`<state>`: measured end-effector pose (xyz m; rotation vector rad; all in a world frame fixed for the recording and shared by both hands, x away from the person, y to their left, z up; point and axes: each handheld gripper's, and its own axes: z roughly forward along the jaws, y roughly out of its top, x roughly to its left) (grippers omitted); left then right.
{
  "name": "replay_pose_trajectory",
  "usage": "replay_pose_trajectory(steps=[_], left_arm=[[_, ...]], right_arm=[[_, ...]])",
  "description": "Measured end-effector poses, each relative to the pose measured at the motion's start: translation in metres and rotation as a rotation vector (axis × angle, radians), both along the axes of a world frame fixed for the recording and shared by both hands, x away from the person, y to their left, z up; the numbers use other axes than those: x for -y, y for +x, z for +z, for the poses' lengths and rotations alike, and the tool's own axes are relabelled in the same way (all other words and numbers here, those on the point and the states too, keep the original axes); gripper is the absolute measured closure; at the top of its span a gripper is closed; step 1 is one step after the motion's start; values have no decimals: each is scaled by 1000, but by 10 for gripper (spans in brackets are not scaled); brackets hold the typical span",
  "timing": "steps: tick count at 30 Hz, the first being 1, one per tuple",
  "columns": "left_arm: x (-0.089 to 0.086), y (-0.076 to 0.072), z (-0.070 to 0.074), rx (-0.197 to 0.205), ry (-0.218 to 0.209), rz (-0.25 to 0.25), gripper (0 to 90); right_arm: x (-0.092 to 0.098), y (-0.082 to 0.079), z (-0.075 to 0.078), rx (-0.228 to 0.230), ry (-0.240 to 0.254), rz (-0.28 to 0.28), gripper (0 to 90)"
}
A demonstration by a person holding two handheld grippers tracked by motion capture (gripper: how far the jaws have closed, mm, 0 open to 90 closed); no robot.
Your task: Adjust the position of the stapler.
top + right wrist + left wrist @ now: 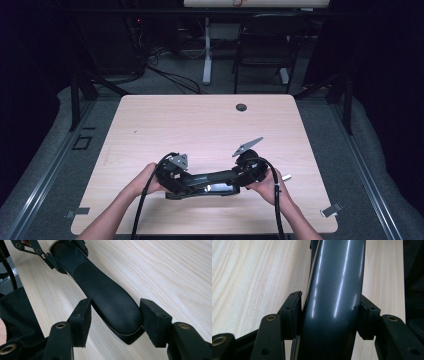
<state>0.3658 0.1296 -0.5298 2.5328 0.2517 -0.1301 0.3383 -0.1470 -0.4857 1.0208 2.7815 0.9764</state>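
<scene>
table [200, 125]: pale wood grain, matt | dark case [334, 290]: glossy smooth plastic | fingers [81, 320]: matt black

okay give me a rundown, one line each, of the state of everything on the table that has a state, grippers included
Dark long case: lying flat on the table, lid closed as far as can be seen, gripped at both ends.
Left gripper: shut on the case's glossy end, pads pressing both sides.
Right gripper: jaws around the case's matte end, pads against its sides.
Table: bare light wood around the case.
</scene>
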Motion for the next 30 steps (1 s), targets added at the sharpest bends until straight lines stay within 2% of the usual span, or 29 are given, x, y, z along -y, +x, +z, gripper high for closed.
replay_pose_trajectory(steps=[14,20,30], left_arm=[[2,3,0,-3,5,-50,460],[4,6,0,-8,12,-72,464],[5,12,0,2,-2,-56,463]], right_arm=[[-1,-6,1,-25,-19,-13,446],[-1,-6,1,-18,-29,-11,446],[1,-2,1,15,-23,-14,445]])
